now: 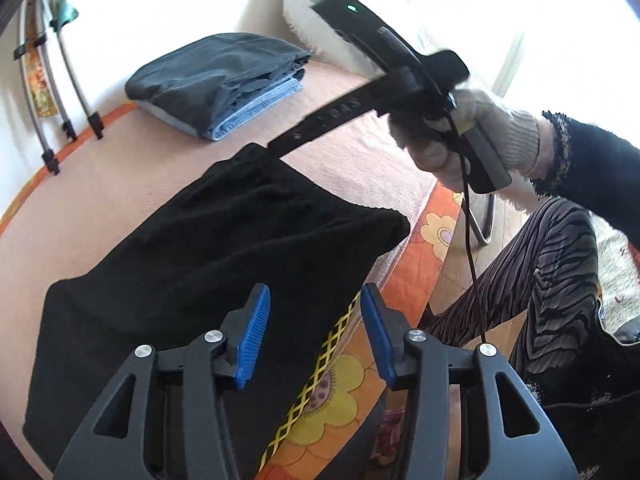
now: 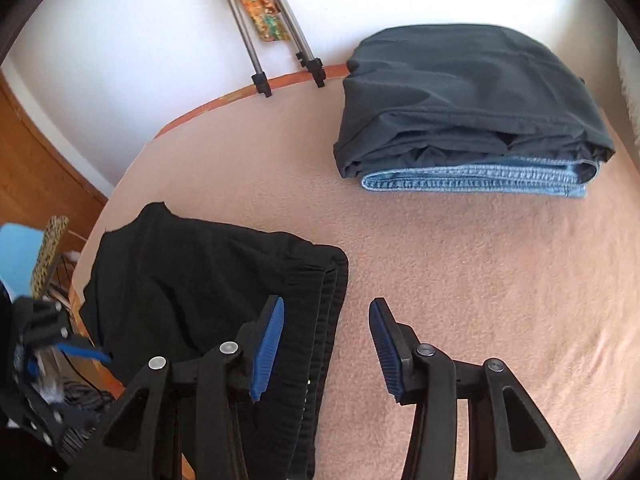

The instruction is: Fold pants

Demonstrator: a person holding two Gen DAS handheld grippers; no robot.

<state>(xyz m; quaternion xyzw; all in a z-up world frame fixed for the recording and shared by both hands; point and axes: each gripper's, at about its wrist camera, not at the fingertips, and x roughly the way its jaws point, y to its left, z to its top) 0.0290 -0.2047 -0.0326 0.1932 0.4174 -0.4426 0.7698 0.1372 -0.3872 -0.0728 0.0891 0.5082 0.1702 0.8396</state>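
Black pants (image 1: 192, 256) lie folded on the pink blanket (image 1: 360, 152), their near part hanging over the bed edge. My left gripper (image 1: 315, 332) is open and empty, above the pants' near right edge. My right gripper (image 2: 326, 344) is open and empty, its left finger over the elastic waistband (image 2: 324, 320) of the pants (image 2: 192, 280). In the left wrist view the right gripper (image 1: 276, 144) reaches down to the pants' far corner, held by a white-gloved hand (image 1: 460, 136). In the right wrist view the left gripper (image 2: 68, 350) shows blurred at the left edge.
A stack of folded clothes, dark grey trousers on blue jeans (image 2: 472, 112), lies at the back of the bed (image 1: 216, 80). Tripod legs (image 2: 260, 40) lean on the white wall. An orange flowered quilt (image 1: 432, 248) covers the bed edge; the person's striped leg (image 1: 552, 272) is beside it.
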